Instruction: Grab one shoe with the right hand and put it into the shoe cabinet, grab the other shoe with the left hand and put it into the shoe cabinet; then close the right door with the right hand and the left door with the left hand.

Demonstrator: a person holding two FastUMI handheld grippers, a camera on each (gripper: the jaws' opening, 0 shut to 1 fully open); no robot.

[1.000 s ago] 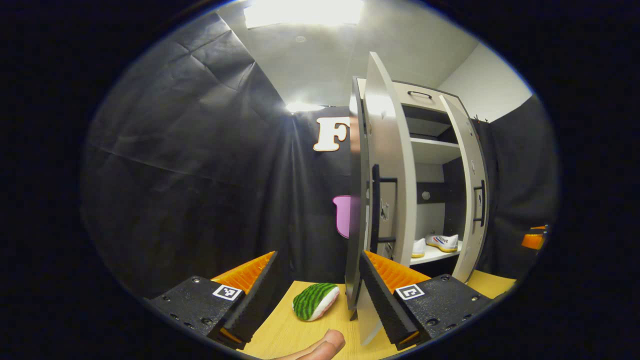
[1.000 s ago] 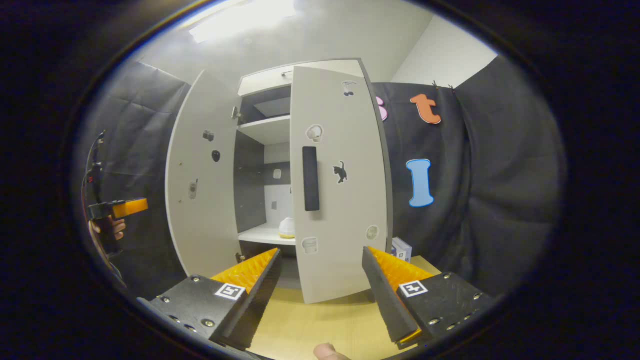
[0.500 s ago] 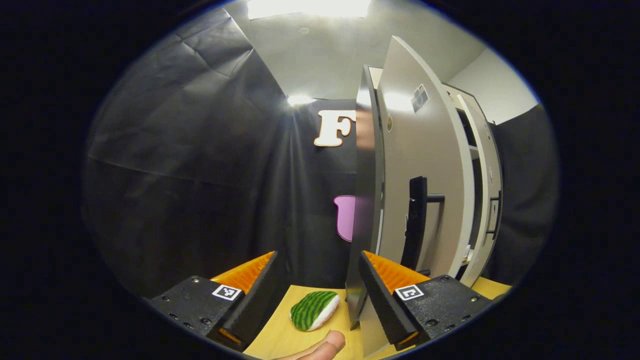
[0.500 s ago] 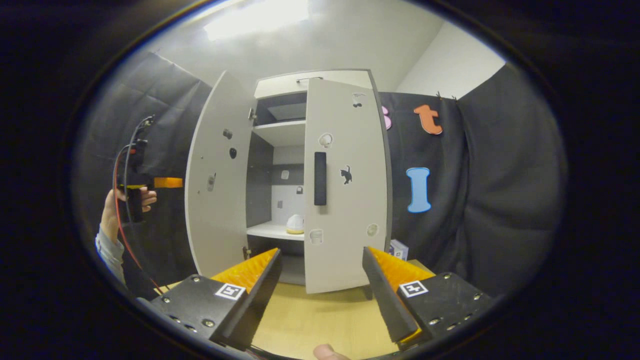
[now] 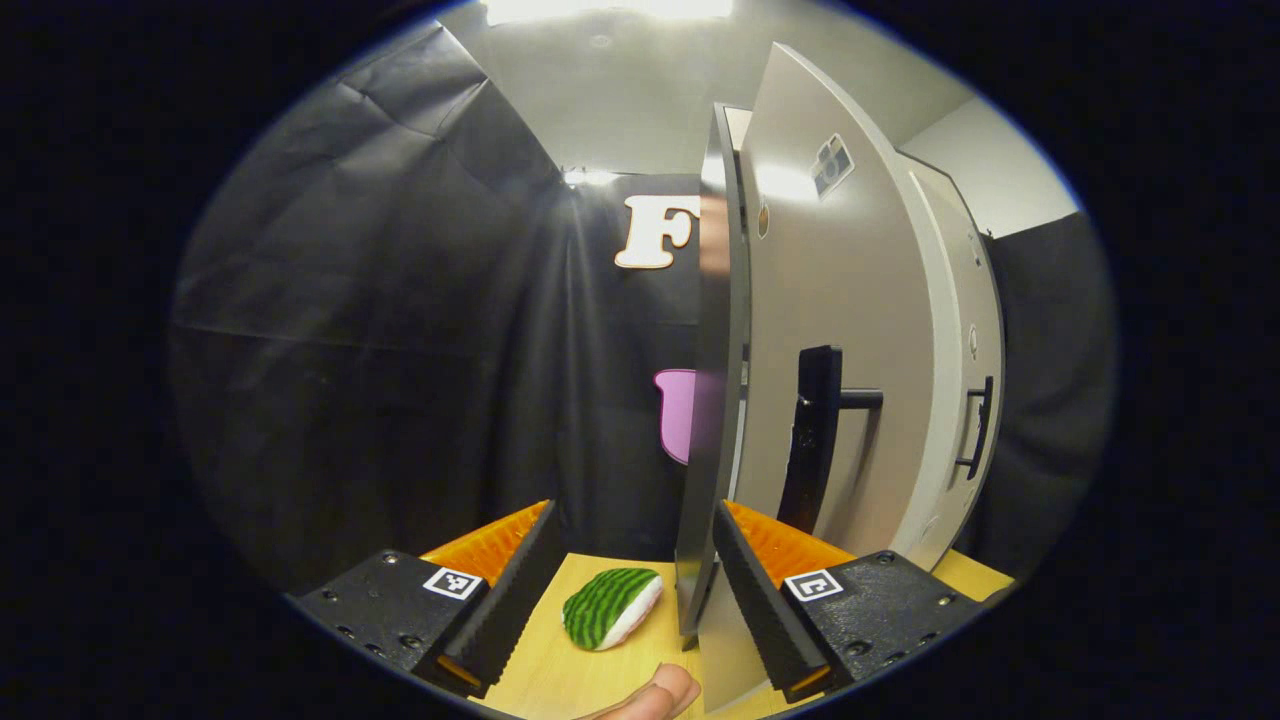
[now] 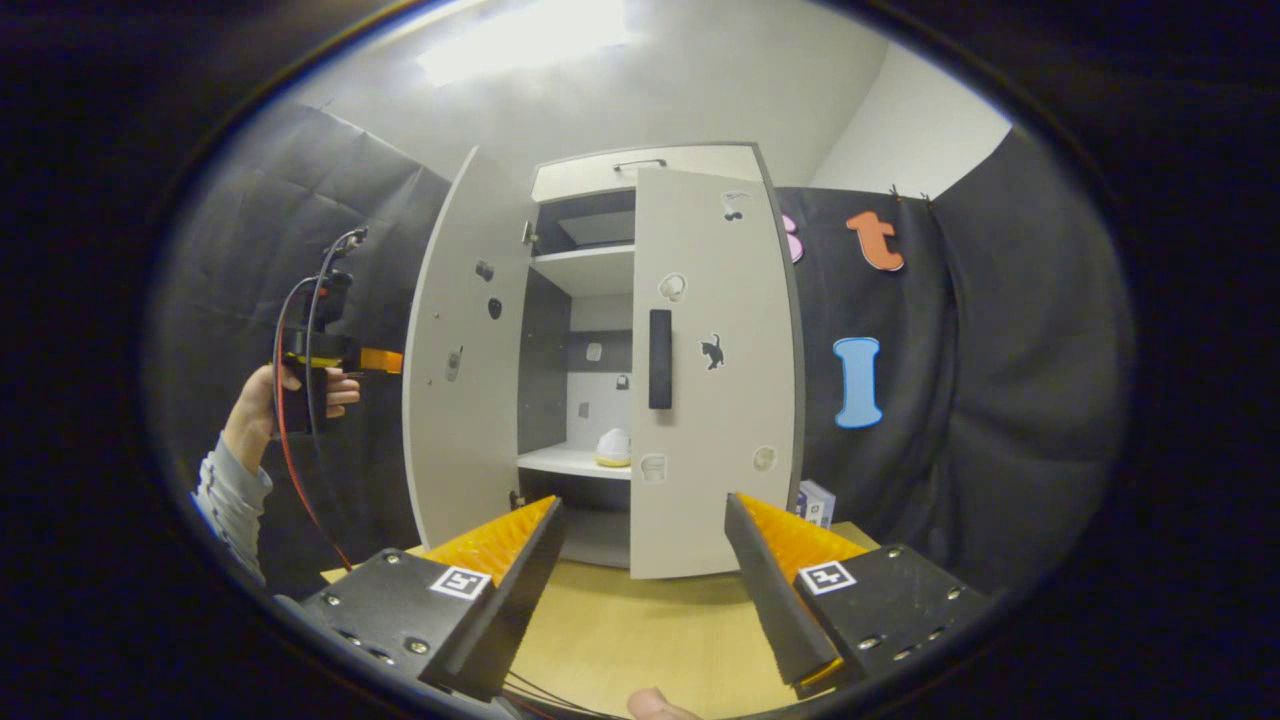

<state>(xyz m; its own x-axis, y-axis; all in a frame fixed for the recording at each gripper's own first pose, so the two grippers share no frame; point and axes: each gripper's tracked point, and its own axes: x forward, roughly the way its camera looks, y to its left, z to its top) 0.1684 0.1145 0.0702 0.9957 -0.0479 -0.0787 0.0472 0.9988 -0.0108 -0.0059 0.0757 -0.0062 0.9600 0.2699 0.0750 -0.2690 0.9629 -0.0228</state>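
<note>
Both our grippers gape with nothing held: left gripper (image 5: 632, 560) beside the left door (image 5: 850, 330), right gripper (image 6: 645, 560) facing the cabinet (image 6: 645, 160), where a shoe (image 6: 613, 448) sits on the shelf.

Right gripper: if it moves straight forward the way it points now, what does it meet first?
Probably the right door of the shoe cabinet. The open right gripper points at that door's lower part across the wooden table; depth is uncertain.
</note>
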